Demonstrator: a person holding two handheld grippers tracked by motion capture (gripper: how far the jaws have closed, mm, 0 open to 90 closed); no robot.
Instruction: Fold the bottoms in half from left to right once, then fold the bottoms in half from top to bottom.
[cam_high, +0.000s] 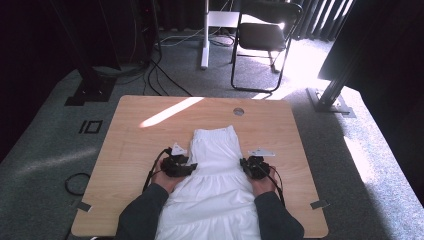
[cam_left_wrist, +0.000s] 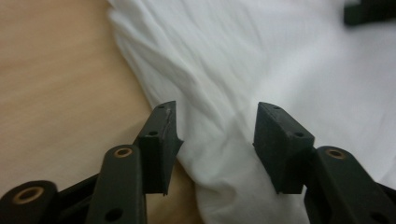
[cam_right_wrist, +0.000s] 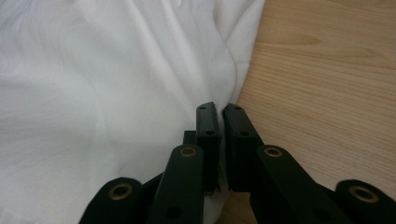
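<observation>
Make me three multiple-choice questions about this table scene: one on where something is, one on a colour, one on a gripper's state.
1. Where does the white tiered cloth garment lie?
A. on the folding chair
B. on the light wooden table
C. on the carpet

2. What colour is the garment?
A. white
B. blue
C. red

3. How does the right hand-held gripper stand?
A. wide open above the wood
B. lying apart from the cloth
C. shut on the garment's edge

Answers: 1 B, the high view shows it spread on the tabletop. 2 A, it is white in every view. 3 C, in the right gripper view its jaws pinch the fabric's edge.
</observation>
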